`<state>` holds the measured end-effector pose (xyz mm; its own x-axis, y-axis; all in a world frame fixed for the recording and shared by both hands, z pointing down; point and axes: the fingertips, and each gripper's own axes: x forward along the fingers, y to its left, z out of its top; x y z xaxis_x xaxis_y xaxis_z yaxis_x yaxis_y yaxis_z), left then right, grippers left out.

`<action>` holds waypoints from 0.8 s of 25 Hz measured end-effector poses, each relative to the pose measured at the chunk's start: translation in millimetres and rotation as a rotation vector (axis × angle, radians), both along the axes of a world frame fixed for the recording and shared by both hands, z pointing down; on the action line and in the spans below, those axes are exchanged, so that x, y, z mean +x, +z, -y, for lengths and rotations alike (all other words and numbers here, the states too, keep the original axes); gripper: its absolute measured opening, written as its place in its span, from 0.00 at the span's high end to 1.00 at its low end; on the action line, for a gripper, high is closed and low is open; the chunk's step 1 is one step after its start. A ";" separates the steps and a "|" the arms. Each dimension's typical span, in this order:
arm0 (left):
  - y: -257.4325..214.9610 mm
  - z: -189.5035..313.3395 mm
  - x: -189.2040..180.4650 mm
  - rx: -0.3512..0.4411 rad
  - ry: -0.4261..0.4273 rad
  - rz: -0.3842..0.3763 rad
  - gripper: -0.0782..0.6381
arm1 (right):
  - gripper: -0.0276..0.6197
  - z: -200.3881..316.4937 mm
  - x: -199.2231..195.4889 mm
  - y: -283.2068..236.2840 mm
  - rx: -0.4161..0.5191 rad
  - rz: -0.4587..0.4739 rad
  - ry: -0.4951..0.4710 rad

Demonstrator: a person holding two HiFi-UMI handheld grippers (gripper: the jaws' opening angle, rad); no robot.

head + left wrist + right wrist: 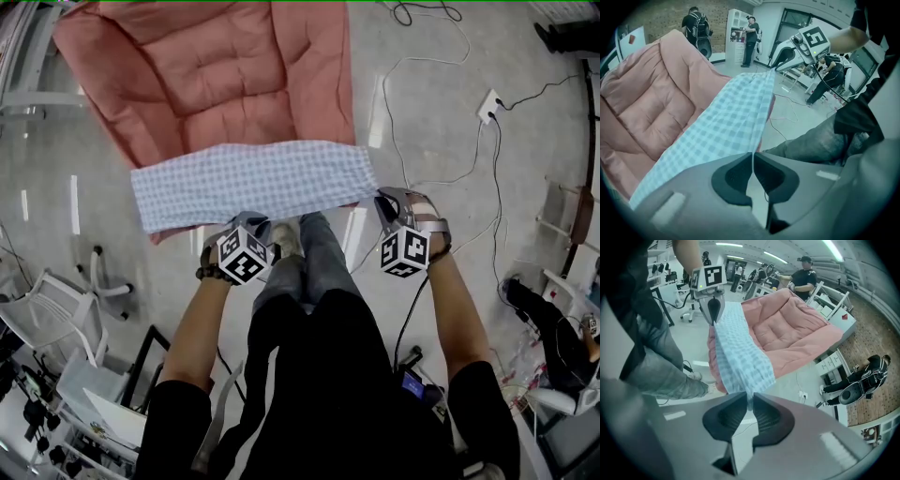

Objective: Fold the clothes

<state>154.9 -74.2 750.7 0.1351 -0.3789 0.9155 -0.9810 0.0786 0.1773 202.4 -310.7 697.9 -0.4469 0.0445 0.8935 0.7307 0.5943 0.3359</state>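
A light blue checked cloth (253, 183) hangs stretched in a band between my two grippers, its far edge over the front of a pink quilted cushion (216, 75). My left gripper (249, 221) is shut on the cloth's near left edge; in the left gripper view the cloth (731, 122) runs from the closed jaws (753, 154) up to the right gripper (780, 58). My right gripper (386, 199) is shut on the right corner; in the right gripper view the cloth (740, 357) leads from its jaws (750, 399) to the left gripper (712, 310).
The pink cushion (797, 329) lies on a grey floor. Cables (412, 122) and a power strip (488, 105) lie to the right. A white chair (37, 309) stands at the lower left. The person's legs (309, 272) are below the cloth. People (696, 28) stand at the back.
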 end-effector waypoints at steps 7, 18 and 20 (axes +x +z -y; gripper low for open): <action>1.0 -3.7 10.8 0.003 -0.001 -0.003 0.86 | 0.88 -3.9 9.9 14.9 -0.005 -0.035 0.019; -12.5 -3.1 13.5 0.036 0.001 -0.006 0.74 | 0.68 -14.4 18.8 5.7 -0.062 -0.088 0.065; -22.9 -3.2 16.9 0.047 -0.003 -0.001 0.74 | 0.68 -18.1 19.6 -4.9 -0.068 -0.079 0.075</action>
<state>171.8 -71.0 727.8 0.1345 -0.4222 0.8965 -0.9807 0.0731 0.1815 222.1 -292.6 693.0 -0.3792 0.0755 0.9222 0.7061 0.6677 0.2356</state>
